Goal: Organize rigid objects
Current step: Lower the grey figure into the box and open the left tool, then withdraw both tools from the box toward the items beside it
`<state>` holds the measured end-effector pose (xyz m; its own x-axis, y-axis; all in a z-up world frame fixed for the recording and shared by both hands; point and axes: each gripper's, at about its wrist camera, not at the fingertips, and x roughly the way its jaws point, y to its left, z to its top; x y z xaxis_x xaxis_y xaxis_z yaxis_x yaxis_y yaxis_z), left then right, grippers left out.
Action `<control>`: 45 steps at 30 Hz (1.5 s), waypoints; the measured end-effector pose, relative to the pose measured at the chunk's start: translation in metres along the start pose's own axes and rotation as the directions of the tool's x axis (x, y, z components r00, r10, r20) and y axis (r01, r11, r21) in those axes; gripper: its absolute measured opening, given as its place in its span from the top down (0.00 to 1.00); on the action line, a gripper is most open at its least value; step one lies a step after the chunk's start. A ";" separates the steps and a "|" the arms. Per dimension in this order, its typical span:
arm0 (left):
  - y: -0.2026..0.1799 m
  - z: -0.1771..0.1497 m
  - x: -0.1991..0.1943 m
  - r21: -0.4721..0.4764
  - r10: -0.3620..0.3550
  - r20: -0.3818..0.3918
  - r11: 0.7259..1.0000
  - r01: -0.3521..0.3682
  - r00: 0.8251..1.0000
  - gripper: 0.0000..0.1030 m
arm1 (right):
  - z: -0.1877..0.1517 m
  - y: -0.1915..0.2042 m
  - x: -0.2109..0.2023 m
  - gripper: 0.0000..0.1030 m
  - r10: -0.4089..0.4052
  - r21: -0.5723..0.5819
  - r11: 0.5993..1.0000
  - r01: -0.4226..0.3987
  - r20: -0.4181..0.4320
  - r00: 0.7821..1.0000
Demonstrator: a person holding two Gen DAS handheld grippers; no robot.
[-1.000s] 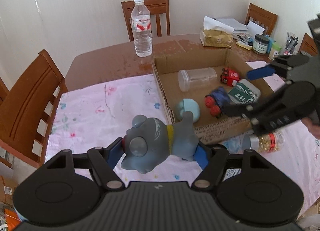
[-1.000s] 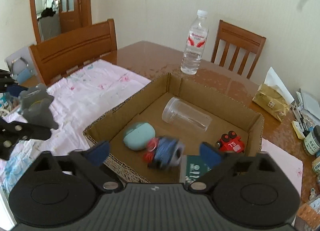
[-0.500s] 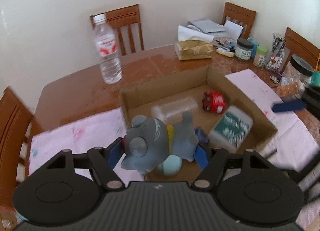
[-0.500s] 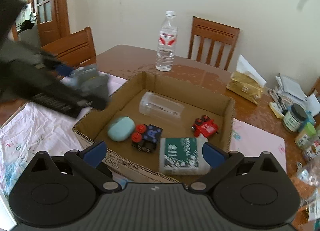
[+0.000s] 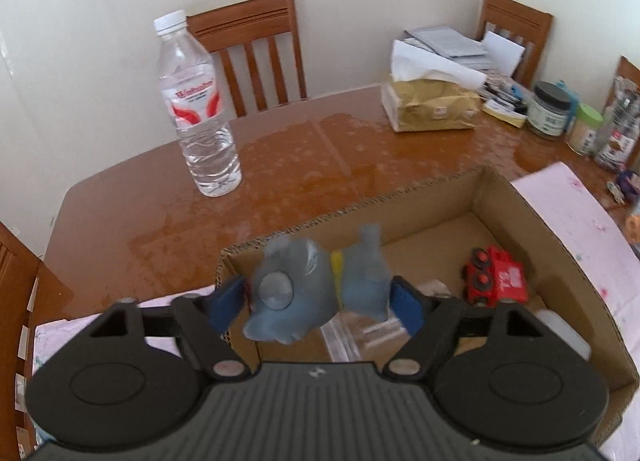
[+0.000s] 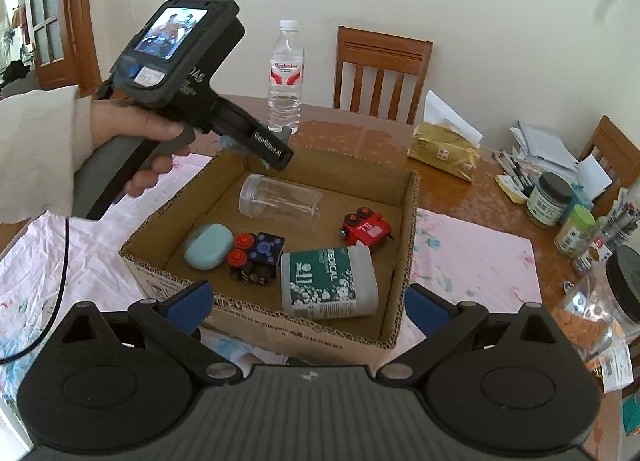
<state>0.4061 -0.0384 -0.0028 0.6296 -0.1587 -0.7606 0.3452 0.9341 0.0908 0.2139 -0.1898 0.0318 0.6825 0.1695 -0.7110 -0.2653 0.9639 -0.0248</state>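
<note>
My left tongs (image 5: pixel 320 303) are opening right now over the near-left corner of the brown corrugated cardboard box (image 5: pixel 516 201), and the soft grey rubber animal toy with the yellow collar (image 5: pixel 316 293) sits blurred between the blue pads, apparently slipping free, pads no longer pressing as far as I can tell. My right tongs (image 6: pixel 306 303) stand wide apart with nothing between them, hanging just short of the box's near wall. Ahead of them, inside the box: a clear plastic jar lying on its side (image 6: pixel 280 201), a pale teal oval case (image 6: pixel 208 245), a blue-and-black block toy with red knobs (image 6: pixel 256 257), a small red toy car (image 6: pixel 366 229), and a green-and-white labelled rectangular container (image 6: pixel 328 281). So I judge most of the sorting done, this toy being the piece in hand; a black-lidded clear jar (image 6: pixel 616 293) off to the right of my right tongs may be left. The box rests on a pink floral cloth (image 6: pixel 472 261) over a glossy brown wooden desk (image 5: pixel 304 149), with a water bottle (image 5: pixel 198 101) beyond, wooden chairs, and cream walls around.
</note>
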 end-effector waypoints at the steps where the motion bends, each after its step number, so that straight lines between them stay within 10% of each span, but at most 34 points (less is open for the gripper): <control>1: 0.002 0.000 -0.003 -0.007 0.010 0.015 1.000 -0.010 1.000 0.07 | -0.001 0.000 -0.001 0.00 -0.001 -0.001 1.000 0.001 -0.002 1.000; 14: 0.013 -0.031 -0.079 -0.029 0.040 0.052 0.999 -0.038 0.998 0.03 | -0.015 -0.006 -0.008 0.00 0.002 -0.011 1.000 -0.002 -0.061 0.998; 24: 0.014 -0.115 -0.129 -0.174 0.053 0.104 0.984 -0.035 0.993 0.01 | -0.073 -0.005 0.001 0.00 -0.010 0.012 1.000 0.012 -0.140 0.990; 32: 0.004 -0.182 -0.117 -0.231 0.066 -0.024 0.971 -0.069 0.998 0.01 | -0.097 0.003 -0.004 0.00 -0.029 0.033 0.999 0.036 -0.180 0.983; 45: -0.031 -0.225 -0.085 -0.129 -0.099 -0.098 0.988 0.086 0.990 0.00 | -0.097 0.017 -0.007 0.00 -0.074 0.092 0.991 0.093 -0.187 0.979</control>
<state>0.1856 0.0183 -0.0857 0.5214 -0.2186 -0.8249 0.3053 0.9504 -0.0589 0.1390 -0.1946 -0.0319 0.5605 0.0559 -0.8263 -0.1368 0.9903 -0.0258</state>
